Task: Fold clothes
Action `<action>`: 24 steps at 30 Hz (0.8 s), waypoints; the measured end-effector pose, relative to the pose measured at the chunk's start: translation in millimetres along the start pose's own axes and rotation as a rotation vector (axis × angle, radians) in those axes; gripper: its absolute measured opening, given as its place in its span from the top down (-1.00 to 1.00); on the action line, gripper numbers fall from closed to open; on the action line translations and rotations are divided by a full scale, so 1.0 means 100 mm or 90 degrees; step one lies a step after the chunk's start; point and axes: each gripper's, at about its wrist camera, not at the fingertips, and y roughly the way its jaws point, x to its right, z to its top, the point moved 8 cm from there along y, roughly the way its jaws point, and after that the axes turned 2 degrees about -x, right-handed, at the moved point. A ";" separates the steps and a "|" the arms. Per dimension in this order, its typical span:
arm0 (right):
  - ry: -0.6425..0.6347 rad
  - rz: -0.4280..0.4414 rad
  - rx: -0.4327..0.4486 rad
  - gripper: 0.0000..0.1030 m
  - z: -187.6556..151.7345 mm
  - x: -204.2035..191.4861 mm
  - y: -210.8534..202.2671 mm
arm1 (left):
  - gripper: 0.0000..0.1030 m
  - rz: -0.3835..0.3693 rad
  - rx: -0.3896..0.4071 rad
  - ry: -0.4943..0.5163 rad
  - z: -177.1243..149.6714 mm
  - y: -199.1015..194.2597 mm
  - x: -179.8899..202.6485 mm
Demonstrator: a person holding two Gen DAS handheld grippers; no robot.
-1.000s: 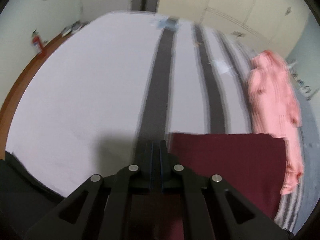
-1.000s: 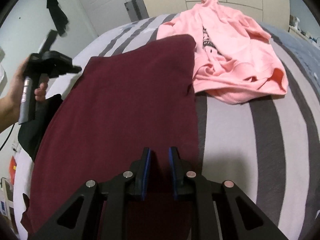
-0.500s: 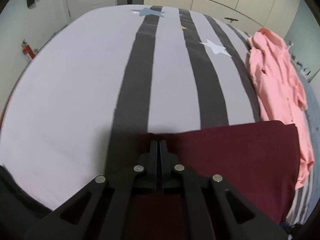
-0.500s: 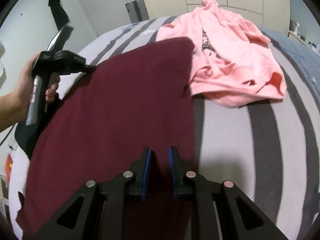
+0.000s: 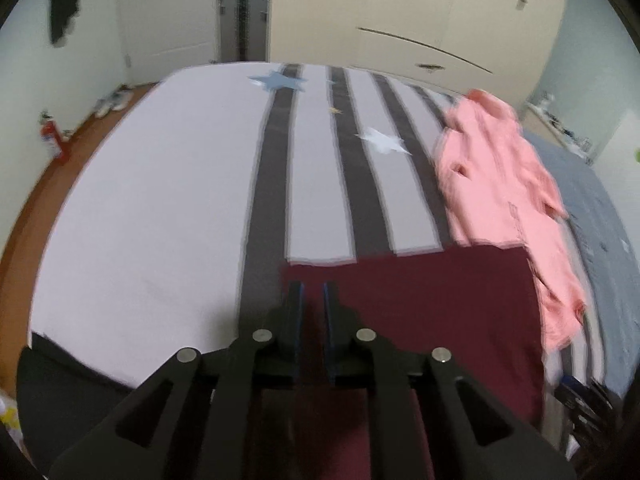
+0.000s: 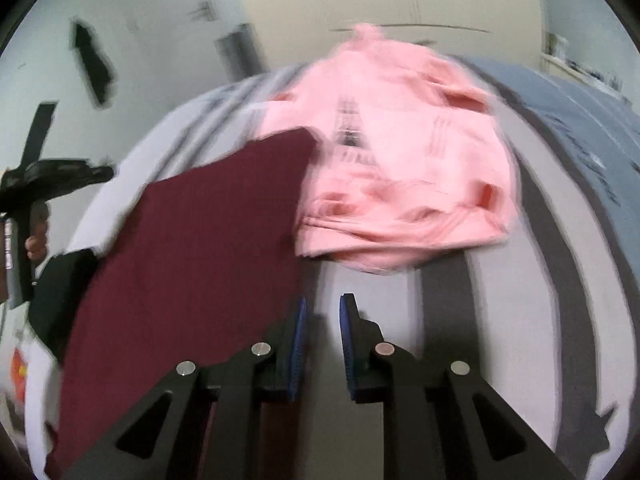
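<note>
The maroon garment (image 5: pixel 420 312) lies flat on the striped bed (image 5: pixel 160 200), toward its near edge, beside the pink top (image 5: pixel 500 184). Left tongs (image 5: pixel 313 292) have just been opening, now narrowly parted; right tongs (image 6: pixel 323 308) narrow, seemingly empty. Regrip 2 corners evenly before folding.

Your bed (image 5: pixel 168 208) wears a pale cover with dark grey stripes and a few printed stars. A maroon garment (image 5: pixel 432 312) lies spread flat at its near end, and a crumpled pink garment (image 5: pixel 500 184) lies just beside it, their edges touching.
</note>
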 end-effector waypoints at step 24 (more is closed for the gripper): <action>-0.085 -0.026 -0.063 0.99 0.79 -0.19 0.89 | 0.75 -0.088 -0.130 -0.110 -2.73 -1.45 0.37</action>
